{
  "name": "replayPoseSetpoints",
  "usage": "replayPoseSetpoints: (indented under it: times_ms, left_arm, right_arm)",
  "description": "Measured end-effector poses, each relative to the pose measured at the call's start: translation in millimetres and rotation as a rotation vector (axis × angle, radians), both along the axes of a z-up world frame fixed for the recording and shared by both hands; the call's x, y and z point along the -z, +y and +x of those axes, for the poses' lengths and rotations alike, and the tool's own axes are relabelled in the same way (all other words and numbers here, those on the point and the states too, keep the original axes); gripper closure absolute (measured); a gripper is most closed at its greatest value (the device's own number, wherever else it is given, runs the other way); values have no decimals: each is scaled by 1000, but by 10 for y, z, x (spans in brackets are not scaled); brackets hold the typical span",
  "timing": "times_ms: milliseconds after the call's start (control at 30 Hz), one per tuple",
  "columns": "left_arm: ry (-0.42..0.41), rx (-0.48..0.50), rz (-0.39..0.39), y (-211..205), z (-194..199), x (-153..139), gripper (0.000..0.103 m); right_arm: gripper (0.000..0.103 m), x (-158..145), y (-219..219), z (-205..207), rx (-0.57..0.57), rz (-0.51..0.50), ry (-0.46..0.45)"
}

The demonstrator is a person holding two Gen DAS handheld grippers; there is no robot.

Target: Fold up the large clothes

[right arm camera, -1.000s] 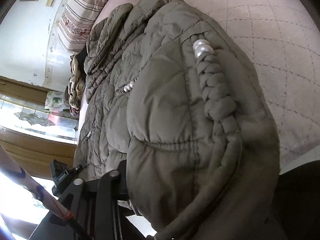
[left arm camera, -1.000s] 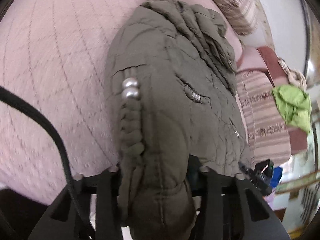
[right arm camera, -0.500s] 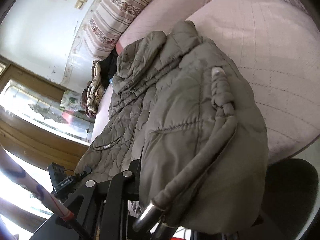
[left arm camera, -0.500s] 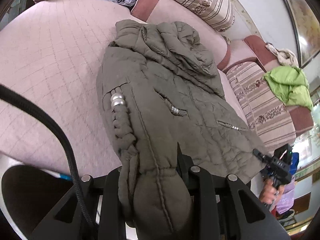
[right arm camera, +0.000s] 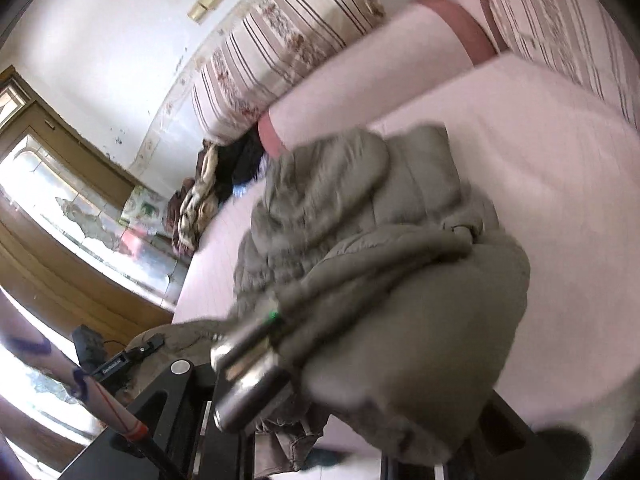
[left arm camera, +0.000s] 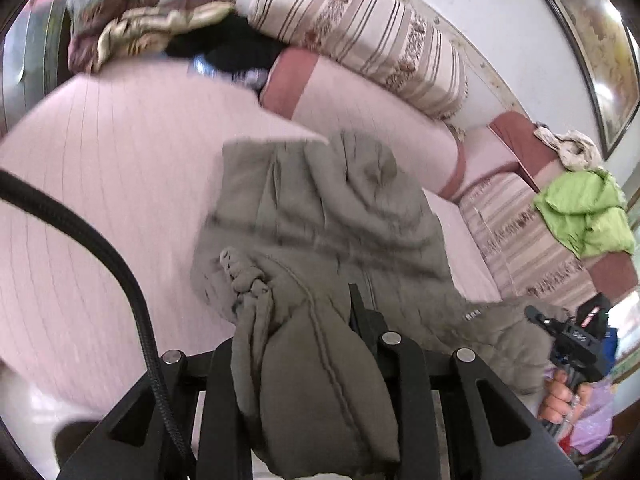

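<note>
An olive quilted jacket lies on the pink quilted bed, hood end toward the cushions. My left gripper is shut on a thick bunch of its near hem, held up off the bed. My right gripper is shut on the hem's other side; the cloth drapes over and hides its right finger. The drawcord's two metal ends hang beside the right gripper's left finger. The left wrist view shows the right gripper in a hand, at the far right. The left gripper appears low left in the right wrist view.
Striped bolster cushions line the wall behind the bed. A bright green garment and a pale cloth lie on the sofa to the right. A heap of clothes sits at the far left corner. A black cable crosses my left view.
Both grippers have risen with the jacket's hem in them, so the near half of the jacket is lifted off the bed. The cushions and wall have come into view.
</note>
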State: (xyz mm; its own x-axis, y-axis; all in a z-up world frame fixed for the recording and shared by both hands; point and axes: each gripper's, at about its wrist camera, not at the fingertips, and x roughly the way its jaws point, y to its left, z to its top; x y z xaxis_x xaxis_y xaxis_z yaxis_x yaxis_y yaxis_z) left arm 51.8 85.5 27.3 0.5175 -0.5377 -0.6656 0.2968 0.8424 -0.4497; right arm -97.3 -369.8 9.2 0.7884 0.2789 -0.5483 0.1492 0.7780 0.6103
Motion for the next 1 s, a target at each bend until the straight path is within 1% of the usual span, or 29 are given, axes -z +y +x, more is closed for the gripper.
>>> replayPoseSetpoints:
  times_ms: [33,100,233,367,500,567,633,700,867,1000]
  left_arm:
    - [-12,-11,16,-63,130,-61,78]
    - [-20,-32,43,-122,355,-141,78]
    - [7,-78,65,-324,941,-240,78]
    - [45,-118,99,-539,1504,-214,77]
    - [84,-166,192,-777,2030,-14,77]
    - [109,-186,236,-867,2306,127,77]
    - [151,-203,245,-946,2571,277,77]
    - [181,-215,252,-1001,2756,408,77]
    - [204,-230,298,-1166,3053,708,73]
    - [206,-239,319,-1233,3194,910,71]
  right_arm:
    - [81,-40,-8,80,7,-13,-2]
    - [81,-157,-55,365,33,-35,-2]
    - [81,-261,-163,852,79,-47,11]
    - [81,-193,-301,1456,118,-68,72]
    - [80,9,-459,2038,171,-89,156]
    - [79,135,-552,2268,192,-80,188]
    - [78,264,-645,2461,207,-63,216]
    - [78,396,-721,2650,218,-59,244]
    - [77,704,-825,3017,236,-76,289]
    - [76,925,-852,3173,229,-95,308]
